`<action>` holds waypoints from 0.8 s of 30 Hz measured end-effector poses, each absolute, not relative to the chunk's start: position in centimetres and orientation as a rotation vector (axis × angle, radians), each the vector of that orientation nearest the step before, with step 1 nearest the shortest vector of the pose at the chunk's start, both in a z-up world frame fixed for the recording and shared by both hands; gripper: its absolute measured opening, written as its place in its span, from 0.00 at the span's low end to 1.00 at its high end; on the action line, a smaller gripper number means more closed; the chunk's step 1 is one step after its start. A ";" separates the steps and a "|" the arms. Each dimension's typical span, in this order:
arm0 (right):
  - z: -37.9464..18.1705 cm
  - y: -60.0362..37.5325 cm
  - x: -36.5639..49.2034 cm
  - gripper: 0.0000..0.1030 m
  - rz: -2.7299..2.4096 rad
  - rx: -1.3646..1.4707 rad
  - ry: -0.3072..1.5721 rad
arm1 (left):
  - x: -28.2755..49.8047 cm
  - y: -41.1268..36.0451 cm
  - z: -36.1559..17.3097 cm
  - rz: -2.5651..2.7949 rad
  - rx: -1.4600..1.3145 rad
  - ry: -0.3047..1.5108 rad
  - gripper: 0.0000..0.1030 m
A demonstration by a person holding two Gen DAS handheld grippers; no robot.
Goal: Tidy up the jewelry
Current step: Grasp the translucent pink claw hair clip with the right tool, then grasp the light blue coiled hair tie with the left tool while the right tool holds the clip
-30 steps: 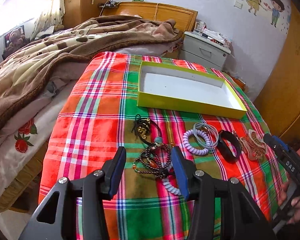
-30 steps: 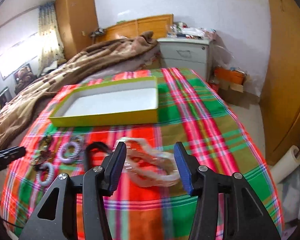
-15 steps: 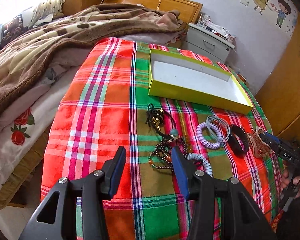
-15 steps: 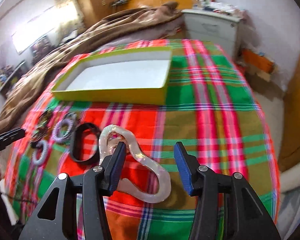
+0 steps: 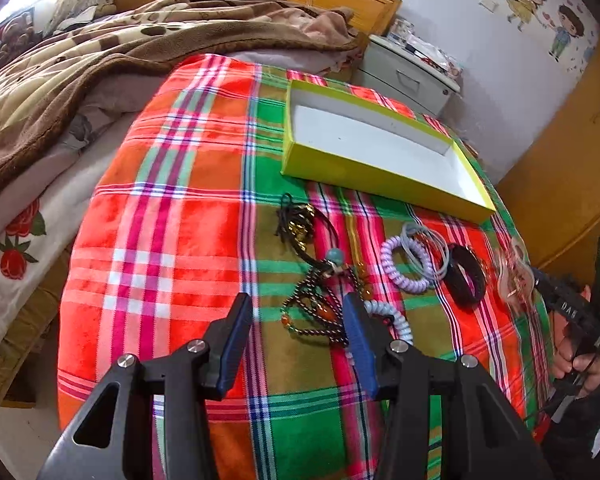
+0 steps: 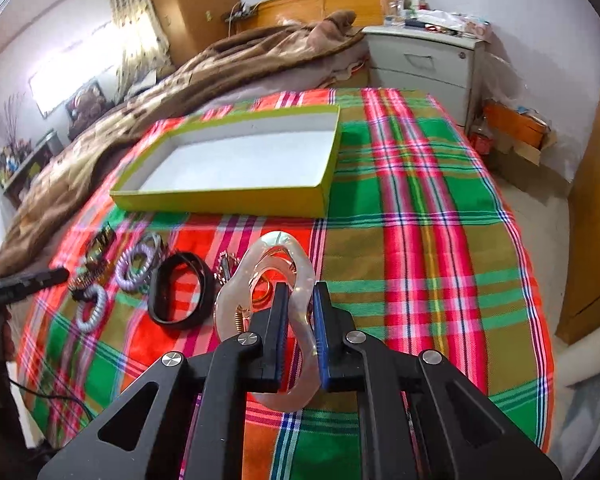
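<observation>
Right hand-held gripper (image 6: 300,300) clamps the hair clip (image 6: 266,276) near the box (image 6: 224,200) (yellow-green); left hand-held gripper (image 5: 296,312) gapes wide, holding nothing

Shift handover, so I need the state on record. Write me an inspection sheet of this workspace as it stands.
Surface: plaid cloth in red, green and olive covers the table.
Job's things: yellow-green tray with white inside, nothing in it; pearly hair claw; black bangle; lilac spiral hair tie; pale blue spiral tie; dark beaded bracelets; black cord necklace.
Clutter: nothing seen on the cloth.
Grippers: right gripper shut on the pearly hair claw; left gripper open above the beads, holding nothing.
Cables: thin dark cable at the table's edge.
Surroundings: bed with brown blanket, grey nightstand, wooden wardrobe.
</observation>
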State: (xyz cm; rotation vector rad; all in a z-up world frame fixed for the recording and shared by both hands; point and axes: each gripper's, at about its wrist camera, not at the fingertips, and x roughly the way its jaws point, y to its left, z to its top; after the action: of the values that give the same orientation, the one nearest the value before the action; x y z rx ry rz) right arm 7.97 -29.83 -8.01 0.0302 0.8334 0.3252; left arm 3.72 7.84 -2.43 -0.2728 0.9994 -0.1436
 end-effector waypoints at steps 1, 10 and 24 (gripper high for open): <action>-7.8 -30.0 7.6 0.12 0.316 0.034 0.821 | 3.6 7.6 -2.4 -0.152 -0.262 0.998 0.47; -7.0 -30.7 5.7 0.12 0.310 0.079 0.779 | 1.7 3.6 -2.0 -0.209 -0.096 1.007 0.47; -7.6 -30.4 5.2 0.12 0.329 0.095 0.769 | 2.9 2.9 -3.2 -0.124 -0.166 1.076 0.47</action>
State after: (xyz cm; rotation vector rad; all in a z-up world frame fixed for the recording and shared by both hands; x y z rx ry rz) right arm 5.17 -30.42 -7.65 0.0949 0.7694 0.3291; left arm 2.90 2.94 -3.19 -0.1662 1.0764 -0.1243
